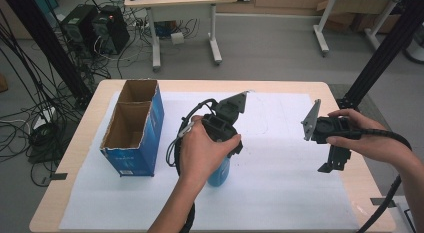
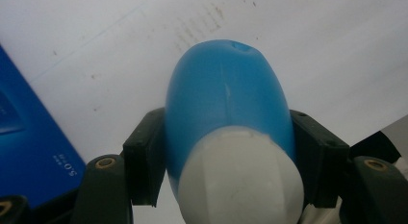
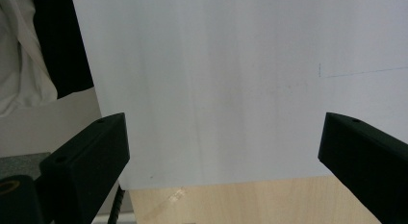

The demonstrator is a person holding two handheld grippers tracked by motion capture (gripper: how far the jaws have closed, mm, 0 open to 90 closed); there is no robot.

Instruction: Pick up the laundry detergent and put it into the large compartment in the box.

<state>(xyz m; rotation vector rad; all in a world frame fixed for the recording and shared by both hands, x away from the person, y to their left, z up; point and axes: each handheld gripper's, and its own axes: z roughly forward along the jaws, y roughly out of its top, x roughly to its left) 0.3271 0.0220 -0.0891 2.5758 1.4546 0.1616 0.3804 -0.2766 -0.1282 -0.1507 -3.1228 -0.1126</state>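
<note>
A blue bottle with a white cap end sits between the jaws of my left gripper, whose pads press on both its sides. From above, the bottle hangs below that gripper near the middle of the white paper, mostly hidden by the hand. My right gripper hovers over the table's right side, pointing down. Its jaws stand wide apart with nothing between them; beneath them lie the white sheet and the wooden table edge.
An open blue cardboard box stands on the left of the table, its blue wall close beside my left gripper. White paper covers most of the tabletop. Desks, computers and cables stand on the floor beyond.
</note>
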